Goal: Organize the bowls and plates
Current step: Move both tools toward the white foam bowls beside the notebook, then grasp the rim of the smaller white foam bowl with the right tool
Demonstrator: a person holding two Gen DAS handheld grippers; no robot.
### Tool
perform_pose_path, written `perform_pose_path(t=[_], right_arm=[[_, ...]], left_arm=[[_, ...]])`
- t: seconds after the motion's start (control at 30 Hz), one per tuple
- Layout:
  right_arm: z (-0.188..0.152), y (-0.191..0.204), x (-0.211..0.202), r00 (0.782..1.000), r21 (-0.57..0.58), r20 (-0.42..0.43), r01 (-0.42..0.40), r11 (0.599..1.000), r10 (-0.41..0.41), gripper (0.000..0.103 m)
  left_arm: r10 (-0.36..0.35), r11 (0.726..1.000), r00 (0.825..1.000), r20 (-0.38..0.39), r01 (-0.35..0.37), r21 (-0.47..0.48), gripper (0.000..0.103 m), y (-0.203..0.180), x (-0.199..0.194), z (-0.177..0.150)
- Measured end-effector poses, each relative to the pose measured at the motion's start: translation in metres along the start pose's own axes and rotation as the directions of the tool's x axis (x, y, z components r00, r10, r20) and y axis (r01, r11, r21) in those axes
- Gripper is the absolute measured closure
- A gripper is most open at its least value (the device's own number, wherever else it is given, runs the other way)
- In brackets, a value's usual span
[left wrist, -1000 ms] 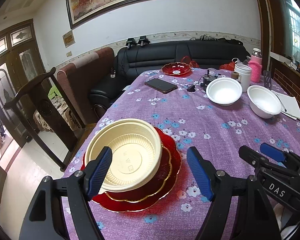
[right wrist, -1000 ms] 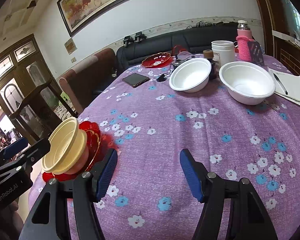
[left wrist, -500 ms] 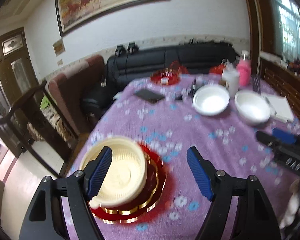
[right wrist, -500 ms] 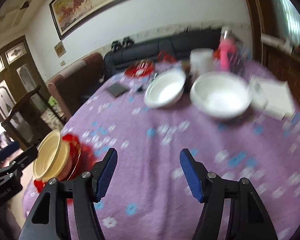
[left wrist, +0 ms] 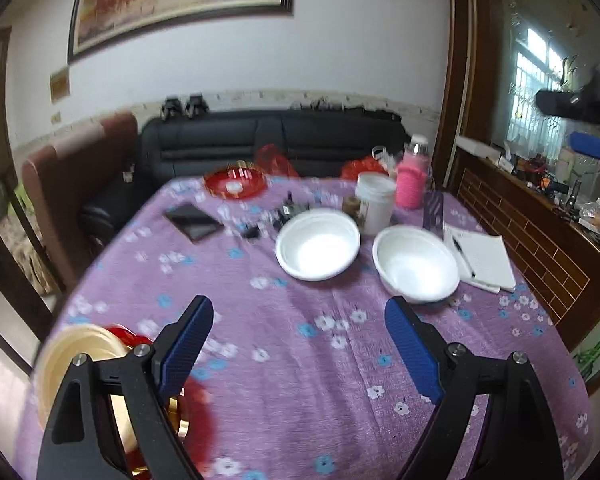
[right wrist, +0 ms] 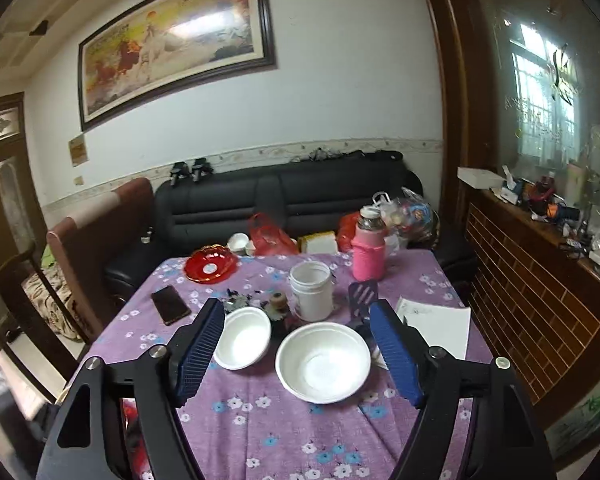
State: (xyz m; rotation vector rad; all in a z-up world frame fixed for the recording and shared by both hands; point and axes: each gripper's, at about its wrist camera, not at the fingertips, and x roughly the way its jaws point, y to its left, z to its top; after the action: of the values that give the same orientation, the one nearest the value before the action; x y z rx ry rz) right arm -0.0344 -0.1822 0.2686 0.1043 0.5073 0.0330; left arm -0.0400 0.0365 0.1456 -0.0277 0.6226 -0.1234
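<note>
Two white bowls sit side by side on the purple flowered tablecloth: the nearer bowl (right wrist: 323, 361) (left wrist: 416, 263) and the further bowl (right wrist: 243, 337) (left wrist: 318, 243). My right gripper (right wrist: 296, 358) is open and empty, raised above the table, with the nearer bowl framed between its blue fingers. My left gripper (left wrist: 300, 350) is open and empty over bare cloth. A cream bowl (left wrist: 66, 364) stacked on red plates (left wrist: 198, 416) sits at the near left corner, partly behind the left finger. Another red plate (right wrist: 211, 265) (left wrist: 236, 183) lies at the far end.
A white tub (right wrist: 311, 290), a pink flask (right wrist: 368, 249), a black phone (right wrist: 170, 304), a dark spatula (right wrist: 362, 300) and a notepad (right wrist: 438, 328) crowd the far half of the table. A black sofa (right wrist: 284, 200) stands behind it and a wooden counter (right wrist: 540, 280) to the right.
Both grippers have lifted and swung right, away from the cream bowl and red plates toward the white bowls. The right gripper rose well above the table. Both stayed open and empty.
</note>
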Motion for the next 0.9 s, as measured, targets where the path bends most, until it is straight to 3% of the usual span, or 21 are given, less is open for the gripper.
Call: perform_pose_path(t=[0.23,0.47,0.63,0.9], right_arm=[[-0.016,-0.005,0.047,0.991,0.023,-0.126,0.041,0.999,-0.038,0.023],[-0.037,0.005,0.110,0.966,0.053,-0.259,0.014,0.999,0.000,0.024],[-0.045,0.023,0.152,0.957,0.016,-0.289,-0.004,1.000,0.008,0.024],[-0.057,0.078,0.222,0.969,-0.204,-0.233,0.029,0.979,-0.077,0.028]], left_arm=[[-0.002,1.000,0.994,-0.112,0.004,0.013,0.016,-0.006,0.070,-0.023],[-0.011,0.999,0.981,-0.193,0.001,-0.054,0.016,0.021,0.107,-0.045],[-0.007,0.996,0.975,-0.223,-0.013,-0.087,0.016,0.031,0.116,-0.050],[-0.016,0.990,0.977,-0.212,-0.015,-0.142,0.016,0.038,0.113,-0.047]])
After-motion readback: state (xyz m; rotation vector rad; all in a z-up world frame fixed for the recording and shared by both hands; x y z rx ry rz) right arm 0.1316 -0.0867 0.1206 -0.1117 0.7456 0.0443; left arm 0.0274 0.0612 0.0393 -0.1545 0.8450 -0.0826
